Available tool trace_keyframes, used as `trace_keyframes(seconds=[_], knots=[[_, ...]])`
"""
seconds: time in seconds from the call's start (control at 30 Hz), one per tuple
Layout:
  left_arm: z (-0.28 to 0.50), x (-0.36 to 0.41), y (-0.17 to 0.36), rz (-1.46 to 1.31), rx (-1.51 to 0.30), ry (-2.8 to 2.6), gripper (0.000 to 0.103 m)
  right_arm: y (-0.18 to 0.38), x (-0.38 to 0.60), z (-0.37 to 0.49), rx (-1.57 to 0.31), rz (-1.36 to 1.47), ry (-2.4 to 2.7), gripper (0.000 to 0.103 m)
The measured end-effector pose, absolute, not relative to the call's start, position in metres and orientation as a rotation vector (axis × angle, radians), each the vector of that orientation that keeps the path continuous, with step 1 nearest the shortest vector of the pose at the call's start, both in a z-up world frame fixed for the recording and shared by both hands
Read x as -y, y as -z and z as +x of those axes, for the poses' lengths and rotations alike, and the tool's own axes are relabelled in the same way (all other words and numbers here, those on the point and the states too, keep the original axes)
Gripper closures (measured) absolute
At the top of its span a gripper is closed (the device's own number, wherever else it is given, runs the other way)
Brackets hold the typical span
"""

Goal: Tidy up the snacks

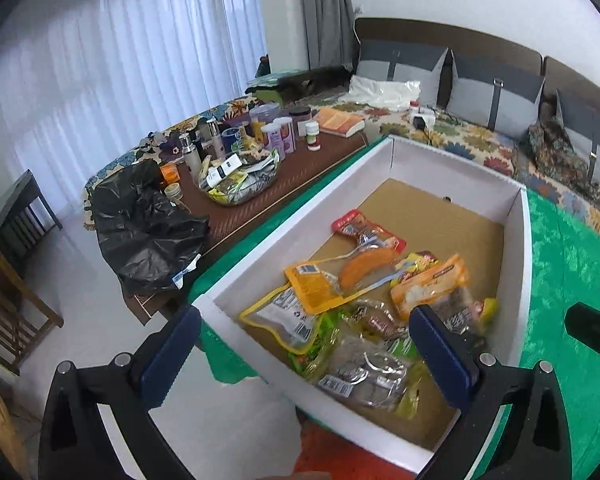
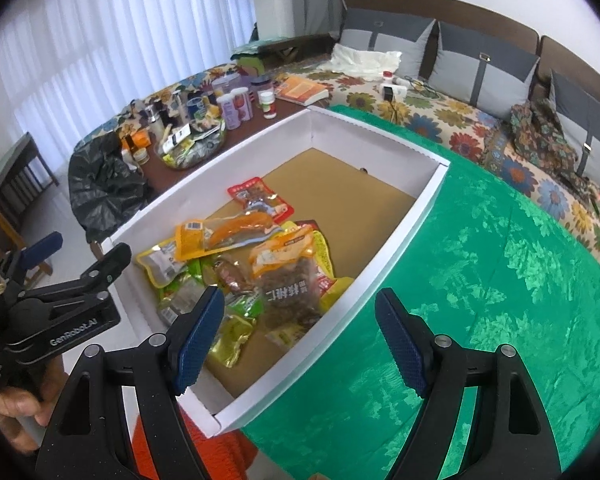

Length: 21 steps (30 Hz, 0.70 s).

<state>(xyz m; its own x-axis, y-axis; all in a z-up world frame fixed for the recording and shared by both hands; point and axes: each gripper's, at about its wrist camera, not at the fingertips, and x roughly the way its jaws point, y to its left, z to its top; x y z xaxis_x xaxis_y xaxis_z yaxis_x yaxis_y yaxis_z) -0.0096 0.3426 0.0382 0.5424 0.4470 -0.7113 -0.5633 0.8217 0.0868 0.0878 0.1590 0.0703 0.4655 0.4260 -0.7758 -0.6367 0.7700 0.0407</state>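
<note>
**Both grippers empty above a box of snack packets**

Two fisheye views look down along a pair of hand-held grippers at a shallow white cardboard box (image 1: 516, 248) with a brown floor. The box sits on a bright green patterned cloth (image 2: 500, 300), which seems to cover a desk or low surface.

The snacks lie inside the box, heaped loosely toward its near end — the far half of the floor is bare. Among them are a red packet (image 2: 260, 196) lying furthest in, a clear-fronted yellow pouch (image 1: 320, 280) holding something orange, an orange packet (image 2: 284, 252), and a dark packet with large printed characters (image 2: 290, 294), plus green and yellow packets partly buried beneath.

The left gripper (image 1: 304, 356) hangs over the near left corner of the box with its jaws spread as wide as they go and nothing between them. The right gripper (image 2: 300, 336) straddles the near right wall of the box, jaws also wide apart and holding nothing. In the right view, a hand (image 2: 16, 412) grips the left tool's handle at the lower left.

Beyond the box, a brown desk (image 1: 336, 152) carries bottles and jars, and a bed with a floral cover (image 2: 440, 112) stands behind.

No loose snacks show on the green cloth, so the gathering step looks finished or nearly so. Likely next: either hand reaches down into the heap, closes on one packet, and spreads the pile into the bare far end. The top packets overlap, so a clean grip on a single edge matters.
</note>
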Motion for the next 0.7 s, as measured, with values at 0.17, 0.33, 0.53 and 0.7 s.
trace_keyframes(seconds=[0.17,0.33,0.53,0.7], knots=[[-0.012,-0.345,-0.04,-0.157,-0.801,-0.591,0.0,-0.069,-0.169,0.083,-0.877,-0.289,-0.678,0.022],[-0.011,-0.347,-0.039,-0.165,-0.81,-0.586,0.0,-0.064,-0.174,0.083,-0.891,-0.306,-0.675,0.022],[-0.008,-0.349,-0.033,-0.176,-0.826,-0.586,0.0,-0.06,-0.173,0.085,-0.908,-0.3,-0.667,0.022],[-0.011,-0.347,-0.037,-0.168,-0.799,-0.569,0.0,-0.059,-0.177,0.087,-0.916,-0.297,-0.673,0.022]])
